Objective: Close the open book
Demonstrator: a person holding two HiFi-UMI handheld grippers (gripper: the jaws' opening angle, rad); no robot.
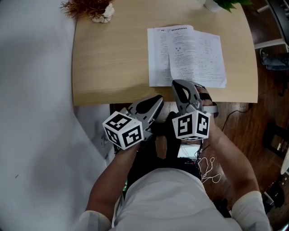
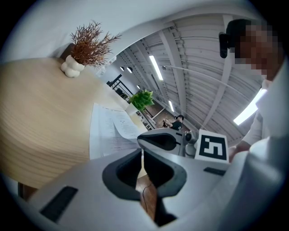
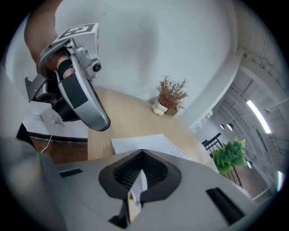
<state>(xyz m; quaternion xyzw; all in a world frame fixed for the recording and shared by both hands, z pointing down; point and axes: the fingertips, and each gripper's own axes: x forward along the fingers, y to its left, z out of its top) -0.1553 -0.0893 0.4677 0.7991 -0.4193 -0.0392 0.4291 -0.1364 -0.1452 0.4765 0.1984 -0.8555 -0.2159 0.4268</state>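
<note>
The open book [image 1: 185,56] lies flat with white printed pages on the far right part of the wooden table [image 1: 113,63]; one page curls up at its middle. My right gripper [image 1: 180,86] is shut and empty, its tip just over the book's near edge. Off the table's front edge, left of the right one, my left gripper [image 1: 156,103] is also shut, holding nothing. In the left gripper view the book [image 2: 108,131] lies beyond the closed left gripper [image 2: 141,154]. The right gripper view has the book [image 3: 144,142] just past the right gripper [image 3: 142,153].
A dried reddish plant in a white vase [image 1: 92,10] stands at the table's far left corner, a green potted plant [image 1: 223,4] at the far right. A white wall runs along the left. Wooden floor with cables [image 1: 235,115] lies to the right.
</note>
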